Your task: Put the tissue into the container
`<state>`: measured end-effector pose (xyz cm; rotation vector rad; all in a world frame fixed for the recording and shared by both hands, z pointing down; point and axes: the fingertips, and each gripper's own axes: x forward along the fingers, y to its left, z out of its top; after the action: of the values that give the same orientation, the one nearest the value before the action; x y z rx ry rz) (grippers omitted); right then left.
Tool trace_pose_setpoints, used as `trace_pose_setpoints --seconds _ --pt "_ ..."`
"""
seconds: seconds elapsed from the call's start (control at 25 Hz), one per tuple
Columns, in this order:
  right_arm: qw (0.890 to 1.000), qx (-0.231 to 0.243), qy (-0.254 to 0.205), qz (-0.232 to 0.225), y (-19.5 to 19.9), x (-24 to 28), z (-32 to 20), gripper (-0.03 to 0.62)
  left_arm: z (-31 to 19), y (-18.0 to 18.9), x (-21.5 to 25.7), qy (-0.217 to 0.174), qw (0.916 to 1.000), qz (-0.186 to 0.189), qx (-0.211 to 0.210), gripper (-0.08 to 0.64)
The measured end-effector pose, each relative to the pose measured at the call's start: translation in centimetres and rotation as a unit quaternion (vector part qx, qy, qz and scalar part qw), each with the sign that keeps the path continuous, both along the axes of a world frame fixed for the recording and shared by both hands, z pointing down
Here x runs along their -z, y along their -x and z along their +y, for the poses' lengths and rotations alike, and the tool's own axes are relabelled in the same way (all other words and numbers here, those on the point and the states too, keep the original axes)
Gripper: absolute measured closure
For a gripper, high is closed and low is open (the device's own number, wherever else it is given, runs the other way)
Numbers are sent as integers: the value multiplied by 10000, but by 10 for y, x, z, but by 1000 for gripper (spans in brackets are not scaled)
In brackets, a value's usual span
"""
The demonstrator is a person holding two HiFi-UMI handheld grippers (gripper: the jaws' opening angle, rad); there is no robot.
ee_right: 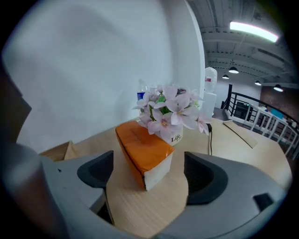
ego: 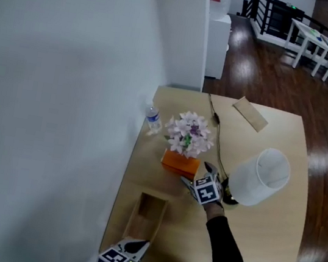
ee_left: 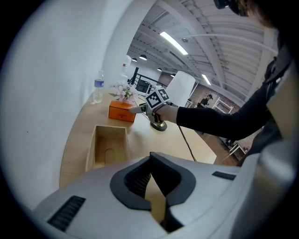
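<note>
Two parted right gripper (ee_right: 147, 173) fingers (ee_right: 96, 170) frame the tissue pack (ee_right: 142, 151), not touching.

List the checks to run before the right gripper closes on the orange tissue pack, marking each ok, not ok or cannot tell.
1. Right gripper open: ok.
2. Orange tissue pack between its jaws: ok, near corner only, untouched.
3. Pack square to the jaws: not ok, it sits corner-on.
4. Flower pot clear of the pack: cannot tell, it stands right behind.
5. Wooden container open-topped: ok.
6. Left gripper out of the path: ok, shut, holding nothing.
</note>
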<state>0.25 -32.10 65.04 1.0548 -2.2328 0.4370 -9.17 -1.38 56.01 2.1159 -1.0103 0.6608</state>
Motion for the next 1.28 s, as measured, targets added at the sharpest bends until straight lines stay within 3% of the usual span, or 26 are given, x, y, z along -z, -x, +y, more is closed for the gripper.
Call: trace_pose_setpoints --seconds 0.16,0.4,0.52,0.68,0.84,1.04,1.28 --pt "9996 124 -174 203 3 -14 -13 129 -3 4 -13 113 9999 24 -14 574" --pt "9994 240 -236 33 7 -15 -24 130 -9 -3 -14 203 9998 36 -74 575" --pt "9988 393 -273 62 12 -14 -22 190 -8 -5 -12 178 9998 -21 -126 575" --pt "9992 254 -209 224 6 -7 -12 253 -7 -3 -11 104 9999 -57 -111 575" --pt "9989 167 -252 350 -4 11 17 264 -2 -1 -6 19 9999 -60 -92 575" --pt "9918 40 -534 1162 -43 25 77 265 8 -9 3 -131 9997 -19 -186 575" --pt "9837 -28 -675 1664 -72 22 151 264 20 -21 2 -266 9988 117 -397 574"
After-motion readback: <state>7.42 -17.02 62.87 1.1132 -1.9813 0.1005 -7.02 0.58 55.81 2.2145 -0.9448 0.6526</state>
